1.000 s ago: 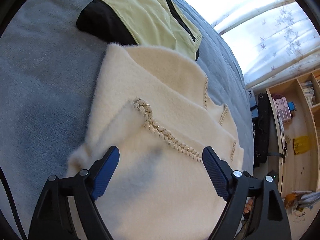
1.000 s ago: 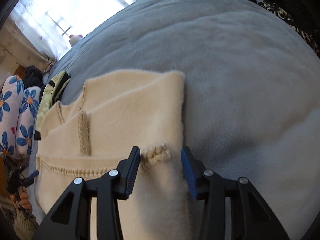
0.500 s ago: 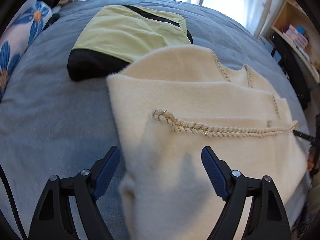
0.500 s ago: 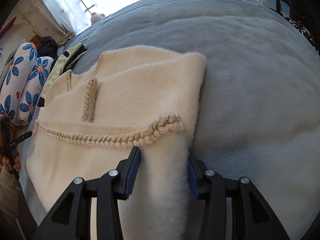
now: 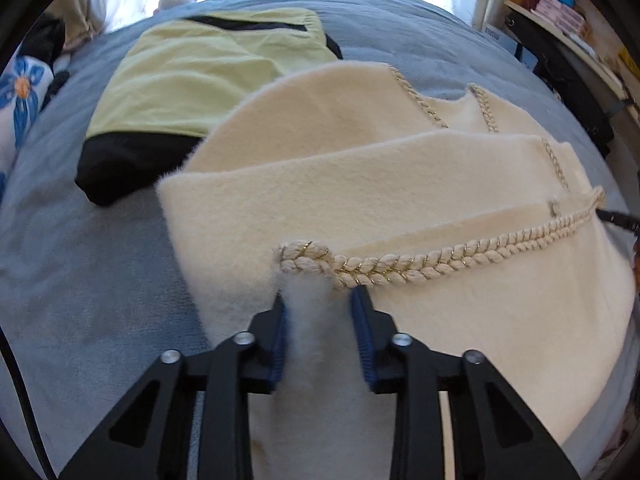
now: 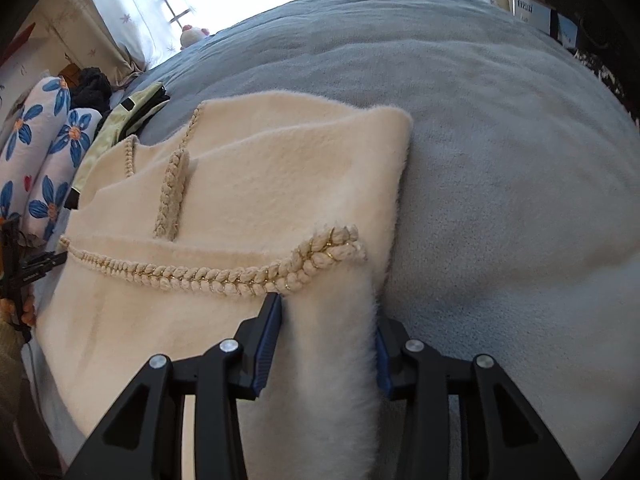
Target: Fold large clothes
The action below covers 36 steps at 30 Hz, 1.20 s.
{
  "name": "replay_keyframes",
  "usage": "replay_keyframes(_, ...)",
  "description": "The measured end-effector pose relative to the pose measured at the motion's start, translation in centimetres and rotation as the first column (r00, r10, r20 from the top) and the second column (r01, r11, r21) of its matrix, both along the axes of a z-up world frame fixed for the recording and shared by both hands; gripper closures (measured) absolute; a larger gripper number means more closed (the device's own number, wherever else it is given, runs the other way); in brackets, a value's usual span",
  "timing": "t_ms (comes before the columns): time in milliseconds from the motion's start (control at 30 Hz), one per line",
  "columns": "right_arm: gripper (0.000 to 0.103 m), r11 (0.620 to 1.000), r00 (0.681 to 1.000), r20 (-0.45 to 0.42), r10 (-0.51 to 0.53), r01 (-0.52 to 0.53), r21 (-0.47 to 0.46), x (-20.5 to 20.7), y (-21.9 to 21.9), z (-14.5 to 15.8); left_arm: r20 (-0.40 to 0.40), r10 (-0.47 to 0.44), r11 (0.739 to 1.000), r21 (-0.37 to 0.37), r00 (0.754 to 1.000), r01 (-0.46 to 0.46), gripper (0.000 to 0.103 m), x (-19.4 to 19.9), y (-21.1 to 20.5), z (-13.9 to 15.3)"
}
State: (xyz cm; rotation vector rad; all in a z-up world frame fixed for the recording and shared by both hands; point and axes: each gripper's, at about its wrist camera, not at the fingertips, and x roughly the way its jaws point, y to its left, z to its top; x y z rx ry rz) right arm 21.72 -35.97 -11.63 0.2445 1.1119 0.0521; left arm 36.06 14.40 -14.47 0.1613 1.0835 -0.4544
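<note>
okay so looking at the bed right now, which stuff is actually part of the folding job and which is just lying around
Part of the job:
cream fuzzy garment
left tool, clamped on it
right tool, clamped on it

Just lying about:
yellow and black garment
flowered pillows
plush toy
shelf

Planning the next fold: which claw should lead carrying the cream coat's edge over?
Probably neither alone. The left claw and right claw each pinch an end of the cream coat by its braid. Slight edge right: open blanket beside it.
</note>
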Motion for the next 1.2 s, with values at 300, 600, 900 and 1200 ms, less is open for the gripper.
replay_keyframes(300, 0.087, 0.939, 0.998, 0.061, 0.005, 0.016, -0.344, -1.0, 4.7, 2.4, 0.14, 0.001, 0.979, 0.202, 0.99, -0.029, 0.096, -3.6, -2.3, 2.4)
replay_keyframes(600, 0.095, 0.885, 0.965, 0.263, 0.008, 0.116, -0.45, -3.1, 7.0, 9.1, 0.307, 0.179, 0.97, 0.102, 0.935, -0.219, 0.097, -6.8, 0.4, 8.6)
replay_keyframes(900, 0.096, 0.863, 0.902, 0.431, -0.036, 0.245, -0.442, -0.4, 6.9, 14.5, 0.424, 0.354, 0.924, -0.018, 0.834, -0.383, 0.097, -5.2, 2.1, 13.1)
replay_keyframes(1200, 0.096, 0.87, 0.925, 0.357, -0.134, 0.282, -0.405, 9.9, 5.7, 10.6, 0.37, 0.454, 0.88, -0.044, 0.811, -0.473, 0.097, 4.0, 0.9, 10.0)
